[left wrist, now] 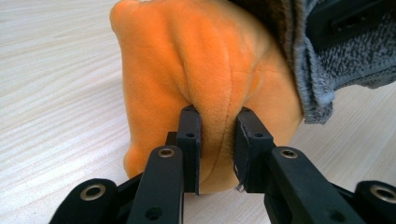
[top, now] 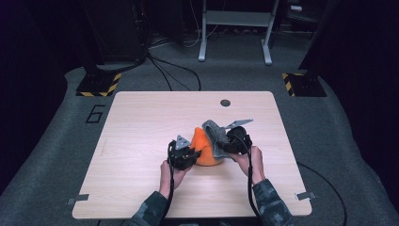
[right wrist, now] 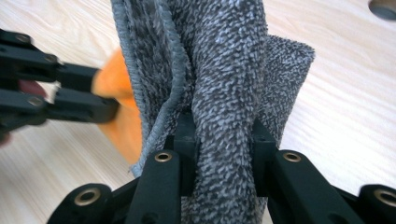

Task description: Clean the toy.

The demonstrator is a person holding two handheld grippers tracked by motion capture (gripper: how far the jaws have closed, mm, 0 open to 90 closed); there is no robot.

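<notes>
A: What are the two claws holding?

B: The left gripper (left wrist: pixel 217 135) is pinched nearly shut on a fold of the orange toy (left wrist: pixel 205 70). The right gripper (right wrist: pixel 222 140) is squeezed tight on a bunch of the grey cloth (right wrist: pixel 224 60).

A: Where are they on the table (top: pixel 141 122)?

B: Near the middle, a bit closer to the near edge. The toy (top: pixel 203 146) sits on the wood, and the cloth (top: pixel 214 136) hangs over its right side and touches it.

A: What do they look like?

B: The toy is fuzzy, bright orange and round like a lump, with a seam down it. The cloth is grey and nubbly, with a stitched edge, all folded up.

A: Are they hard to hold?

B: Probably not. Both look soft and light. They squash and bend, so they won't break. But the cloth is floppy and will droop, so a thick fold or the stitched edge is best to grab. The toy is best pinched on a puffy fold, like now, since its fur might slip.
</notes>
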